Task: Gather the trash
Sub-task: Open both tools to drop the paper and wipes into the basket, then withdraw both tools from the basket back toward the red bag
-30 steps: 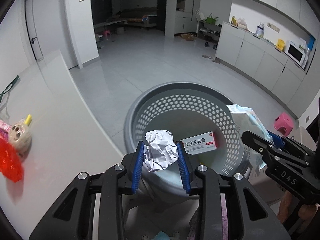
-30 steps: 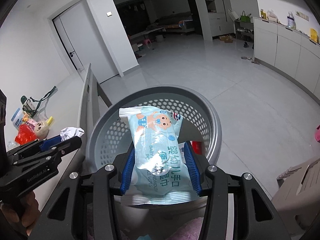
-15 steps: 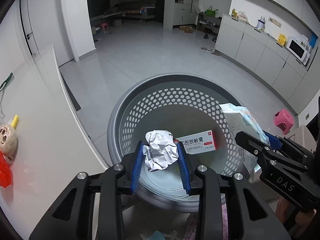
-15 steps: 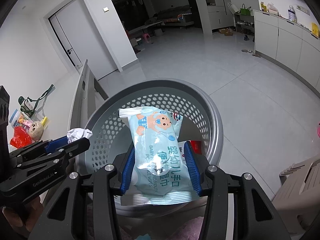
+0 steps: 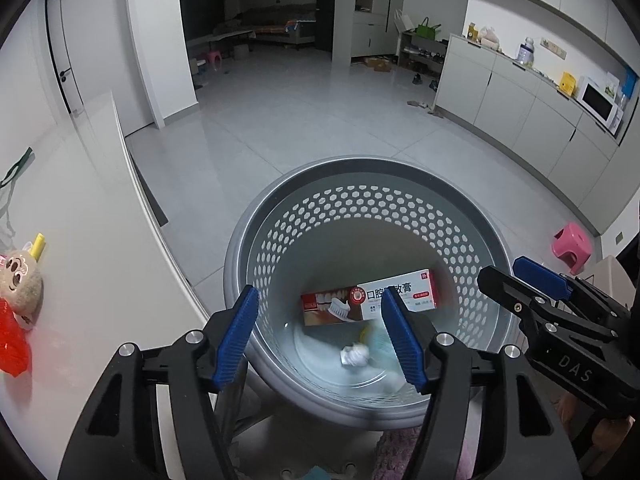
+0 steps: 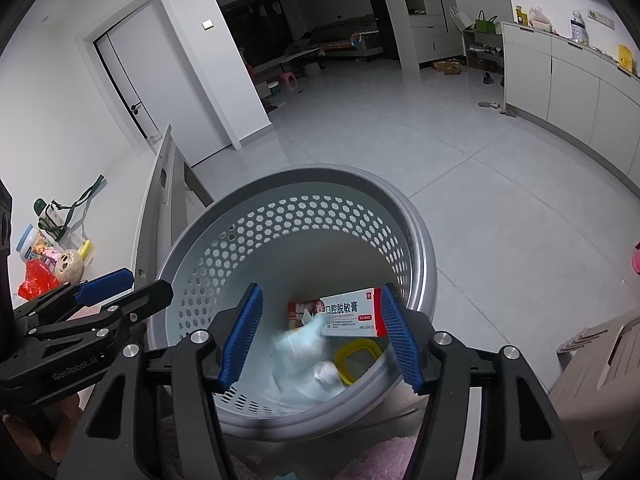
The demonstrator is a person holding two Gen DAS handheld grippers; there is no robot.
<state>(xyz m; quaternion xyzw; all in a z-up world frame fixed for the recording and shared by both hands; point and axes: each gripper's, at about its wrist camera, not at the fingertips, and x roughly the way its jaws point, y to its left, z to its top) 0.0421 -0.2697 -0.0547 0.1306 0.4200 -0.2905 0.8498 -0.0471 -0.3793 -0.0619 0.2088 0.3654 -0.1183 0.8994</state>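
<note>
A grey perforated basket (image 5: 360,168) stands on the floor; it also shows in the right wrist view (image 6: 420,236). My left gripper (image 5: 322,332) is open and empty above it. My right gripper (image 6: 320,332) is open and empty above it too. Inside lie a toothpaste box (image 5: 412,296), a crumpled paper ball (image 5: 354,355) and a light blue wipes pack (image 6: 304,356), blurred. A yellow ring (image 6: 358,358) lies beside them. The box also shows in the right wrist view (image 6: 352,314).
A white table (image 5: 92,248) lies to the left with a sloth toy (image 5: 20,284) and a red bag (image 5: 12,340). A pink stool (image 5: 572,246) stands on the right. A beige stepped unit (image 6: 600,364) is near the basket.
Both grippers opened. The paper ball dropped from the left one and the wipes pack from the right one into the basket.
</note>
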